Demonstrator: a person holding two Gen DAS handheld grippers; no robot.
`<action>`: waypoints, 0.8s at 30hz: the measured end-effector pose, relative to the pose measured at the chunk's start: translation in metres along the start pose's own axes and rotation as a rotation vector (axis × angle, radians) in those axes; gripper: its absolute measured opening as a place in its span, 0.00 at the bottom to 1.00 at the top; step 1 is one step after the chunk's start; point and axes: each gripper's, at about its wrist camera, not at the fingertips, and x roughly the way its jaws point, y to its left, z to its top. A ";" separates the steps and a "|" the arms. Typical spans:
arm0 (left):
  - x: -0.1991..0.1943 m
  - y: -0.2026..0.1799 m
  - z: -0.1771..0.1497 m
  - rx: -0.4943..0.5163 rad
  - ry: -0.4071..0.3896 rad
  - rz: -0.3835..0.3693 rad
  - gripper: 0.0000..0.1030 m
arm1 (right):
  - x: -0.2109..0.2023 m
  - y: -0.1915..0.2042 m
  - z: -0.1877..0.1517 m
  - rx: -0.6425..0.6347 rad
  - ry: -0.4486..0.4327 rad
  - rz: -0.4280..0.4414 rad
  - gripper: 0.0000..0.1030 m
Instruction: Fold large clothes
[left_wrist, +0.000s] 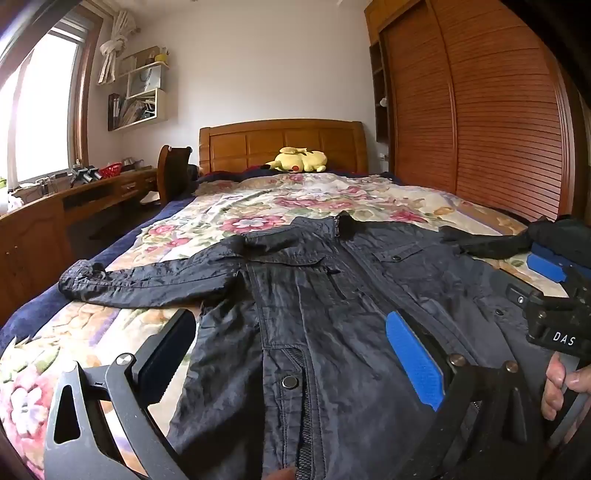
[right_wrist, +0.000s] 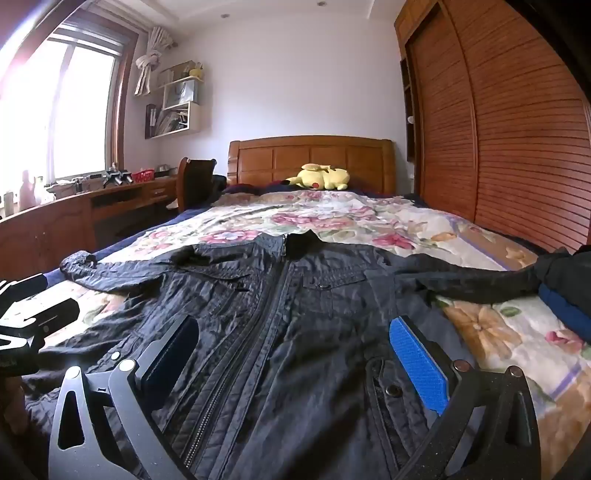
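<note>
Dark jacket (left_wrist: 332, 295) laid flat, front up, across the lower half of both frames; no fold is seen yet.
Left gripper (left_wrist: 295, 354) and right gripper (right_wrist: 295, 354) are held wide apart, empty, above the hem. A sleeve (left_wrist: 147, 280) at middle left should probably be taken first; bare floral quilt (right_wrist: 332, 218) is left beyond the collar.

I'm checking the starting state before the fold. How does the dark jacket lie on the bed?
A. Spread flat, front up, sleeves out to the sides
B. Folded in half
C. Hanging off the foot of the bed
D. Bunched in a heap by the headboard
A: the dark jacket lies flat on the floral bedspread, zipper up, with its sleeves stretched left and right.
</note>
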 end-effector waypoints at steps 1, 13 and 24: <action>0.000 0.000 0.000 0.001 0.000 -0.002 1.00 | 0.000 0.000 0.000 0.002 -0.001 0.003 1.00; -0.006 -0.001 0.004 0.005 -0.014 0.012 1.00 | 0.001 0.001 0.001 -0.009 0.000 -0.003 1.00; -0.006 0.002 0.002 -0.005 -0.020 0.018 1.00 | -0.001 0.001 0.000 -0.007 -0.010 -0.006 1.00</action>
